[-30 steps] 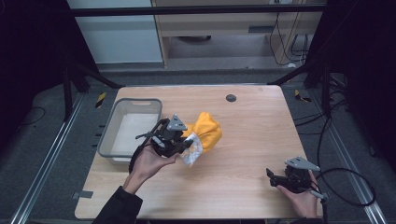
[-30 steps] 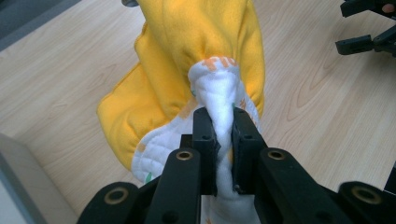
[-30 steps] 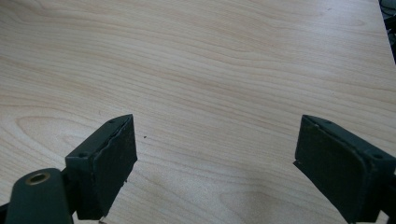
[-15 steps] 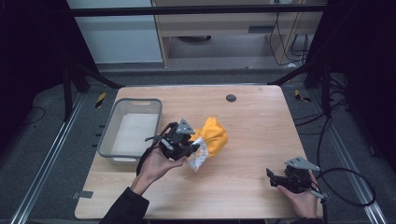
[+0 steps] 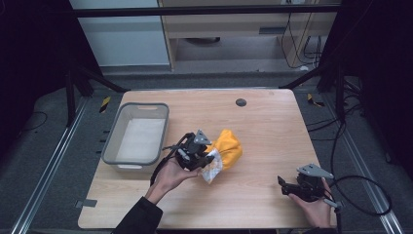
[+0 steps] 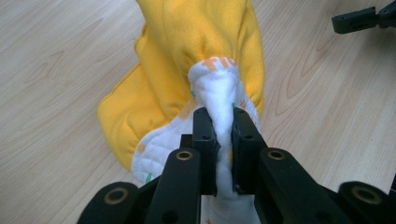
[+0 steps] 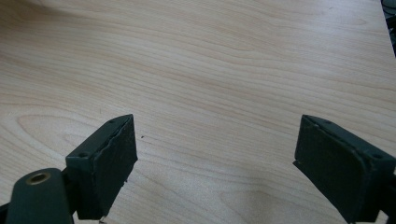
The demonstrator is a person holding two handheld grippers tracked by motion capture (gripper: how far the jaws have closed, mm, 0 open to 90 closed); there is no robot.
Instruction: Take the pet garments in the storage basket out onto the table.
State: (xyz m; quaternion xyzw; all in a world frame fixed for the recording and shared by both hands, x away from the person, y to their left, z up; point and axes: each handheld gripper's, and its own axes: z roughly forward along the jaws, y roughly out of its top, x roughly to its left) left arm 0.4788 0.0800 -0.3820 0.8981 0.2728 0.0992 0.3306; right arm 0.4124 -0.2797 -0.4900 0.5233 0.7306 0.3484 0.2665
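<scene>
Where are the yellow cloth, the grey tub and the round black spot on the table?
yellow cloth [image 5: 230,146], high view, its yellow top.
grey tub [image 5: 111,141], high view, its left rim.
round black spot [image 5: 240,102], high view, its middle.

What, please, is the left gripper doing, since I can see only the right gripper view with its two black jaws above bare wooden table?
Observer: The left gripper is shut on the white quilted edge of a yellow fabric cloth.
Operator: Thank you; is anything else on the table?
Observer: A grey rectangular plastic bin stands near the table's left edge, beside that cloth.
Operator: And where is my right gripper in the room?
Observer: The right gripper is near the near right corner of the light wooden table, apart from the cloth.
</scene>
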